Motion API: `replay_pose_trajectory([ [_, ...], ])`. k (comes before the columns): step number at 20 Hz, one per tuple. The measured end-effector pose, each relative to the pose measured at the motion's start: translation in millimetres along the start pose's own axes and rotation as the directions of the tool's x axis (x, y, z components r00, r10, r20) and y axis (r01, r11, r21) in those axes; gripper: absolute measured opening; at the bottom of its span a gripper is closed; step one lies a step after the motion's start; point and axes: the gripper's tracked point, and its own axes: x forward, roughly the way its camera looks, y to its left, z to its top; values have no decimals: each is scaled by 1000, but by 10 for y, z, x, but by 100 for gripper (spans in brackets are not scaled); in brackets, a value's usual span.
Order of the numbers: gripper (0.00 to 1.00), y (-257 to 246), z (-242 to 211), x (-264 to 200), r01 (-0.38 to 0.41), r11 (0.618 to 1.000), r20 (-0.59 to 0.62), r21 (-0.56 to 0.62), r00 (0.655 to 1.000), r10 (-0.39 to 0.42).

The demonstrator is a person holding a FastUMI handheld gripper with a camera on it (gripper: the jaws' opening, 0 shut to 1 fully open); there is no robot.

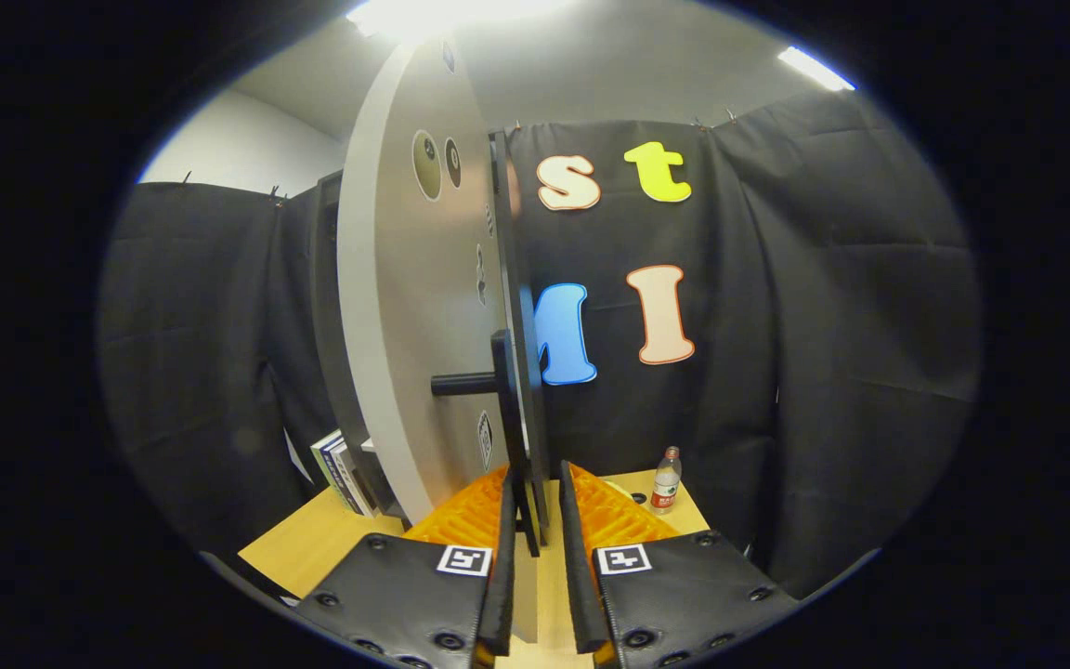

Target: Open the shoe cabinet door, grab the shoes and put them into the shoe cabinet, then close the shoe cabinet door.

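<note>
Jaws nearly closed astride door [424, 307] edge, contact unclear, below handle [475, 381]. Risk: edge slipping out mid-swing, or door knocking bottle [666, 480] off desk [312, 544].

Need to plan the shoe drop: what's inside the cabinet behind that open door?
Unclear. The open door, edge-on between the gripper fingers, covers the interior. Books lean beside it.

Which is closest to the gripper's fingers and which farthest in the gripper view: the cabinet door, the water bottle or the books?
1. Cabinet door: its edge sits between the fingers of the gripper.
2. Water bottle: beyond the fingers, to the right, on the table.
3. Books: behind the door, left; close to the bottle's rank.
</note>
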Motion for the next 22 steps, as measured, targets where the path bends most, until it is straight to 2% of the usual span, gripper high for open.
replay_pose_trajectory([
  [1,31,-11,-26,-11,6,1000,-15,-7,1000,-6],
  [6,83,-242,-160,-298,77,997,-57,-12,995,-77],
  [8,87,-293,-152,-468,109,994,-54,-16,993,-109],
  [11,93,-176,-98,-702,98,995,-52,-18,994,-99],
  [14,98,114,-74,-998,58,997,-62,-42,996,-61],
  [17,98,496,-36,-1193,14,999,-53,-48,998,-17],
  [22,97,1264,-207,-1186,-117,993,-70,-19,991,115],
])
